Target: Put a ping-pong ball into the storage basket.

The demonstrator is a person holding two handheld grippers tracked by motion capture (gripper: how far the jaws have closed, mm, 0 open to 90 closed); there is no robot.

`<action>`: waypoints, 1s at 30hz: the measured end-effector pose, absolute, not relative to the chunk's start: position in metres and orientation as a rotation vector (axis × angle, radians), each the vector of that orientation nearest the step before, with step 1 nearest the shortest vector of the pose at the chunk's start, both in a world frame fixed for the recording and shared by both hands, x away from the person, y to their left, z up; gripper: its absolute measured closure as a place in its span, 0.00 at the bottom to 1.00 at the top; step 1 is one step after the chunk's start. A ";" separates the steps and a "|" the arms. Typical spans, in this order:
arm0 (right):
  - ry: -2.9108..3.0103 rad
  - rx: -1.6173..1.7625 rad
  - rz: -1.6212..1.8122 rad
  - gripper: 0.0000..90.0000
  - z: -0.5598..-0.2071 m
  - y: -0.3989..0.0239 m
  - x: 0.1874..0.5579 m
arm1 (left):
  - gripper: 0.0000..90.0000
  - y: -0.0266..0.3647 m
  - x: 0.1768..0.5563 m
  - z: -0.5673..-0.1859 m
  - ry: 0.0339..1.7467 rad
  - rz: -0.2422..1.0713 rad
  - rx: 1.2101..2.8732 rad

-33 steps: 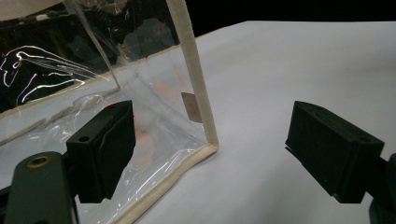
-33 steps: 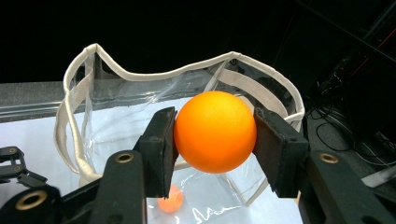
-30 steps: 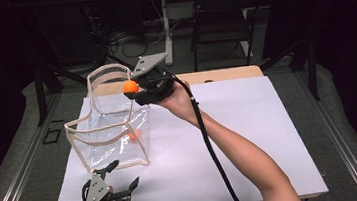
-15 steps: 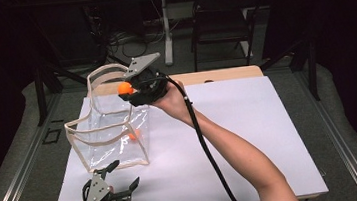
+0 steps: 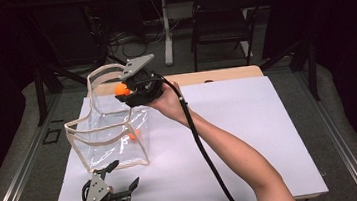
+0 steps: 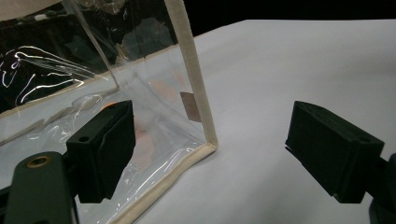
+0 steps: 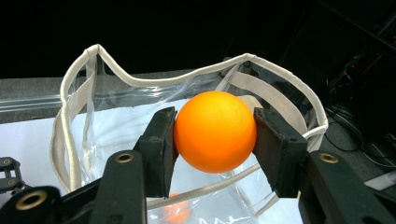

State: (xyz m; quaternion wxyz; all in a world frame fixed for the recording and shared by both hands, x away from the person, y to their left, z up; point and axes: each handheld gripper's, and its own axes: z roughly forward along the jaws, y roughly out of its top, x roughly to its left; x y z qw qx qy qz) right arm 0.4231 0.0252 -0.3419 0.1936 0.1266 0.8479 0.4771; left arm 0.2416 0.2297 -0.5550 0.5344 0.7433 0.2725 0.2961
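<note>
Dark room all around us, with a black chair (image 5: 222, 23) and tangled cables behind, and up front the white-topped table (image 5: 249, 123) where the action is. On it stands a clear plastic bag with cream fabric trim (image 5: 107, 138), mouth open to the top, and we can make out a second small orange ball (image 5: 133, 135) lying at its bottom.

Over to our right gripper (image 5: 132, 90): we see it raised above the far rim of the bag, the person's right hand (image 5: 166, 101) wrapped round its body, black cable (image 5: 207, 153) trailing down along the forearm. Between its fingers (image 7: 161, 149) sits a smooth orange ball (image 7: 215, 131), and in the right gripper view we have both pads pressed flat against its sides, a firm pinch. Below the ball in that view, the bag's trimmed rim (image 7: 187, 79) curves around, so the ball hangs over the opening, not inside it.

Down at the near edge, our left gripper (image 5: 117, 180) rests low on the table just in front of the bag. In the left gripper view its fingers (image 6: 105, 149) stand wide apart with nothing between them, the bag's near corner (image 6: 208, 142) just ahead.
</note>
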 end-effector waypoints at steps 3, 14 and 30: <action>2.381 0.361 1.336 0.56 -0.344 0.027 0.424 | 0.17 0.230 0.242 -0.555 0.650 0.707 1.771; 2.398 0.359 1.327 0.56 -0.349 0.034 0.425 | 0.17 0.229 0.242 -0.555 0.648 0.705 1.772; 2.420 0.357 1.295 0.56 -0.353 0.041 0.428 | 0.17 0.231 0.242 -0.555 0.649 0.706 1.768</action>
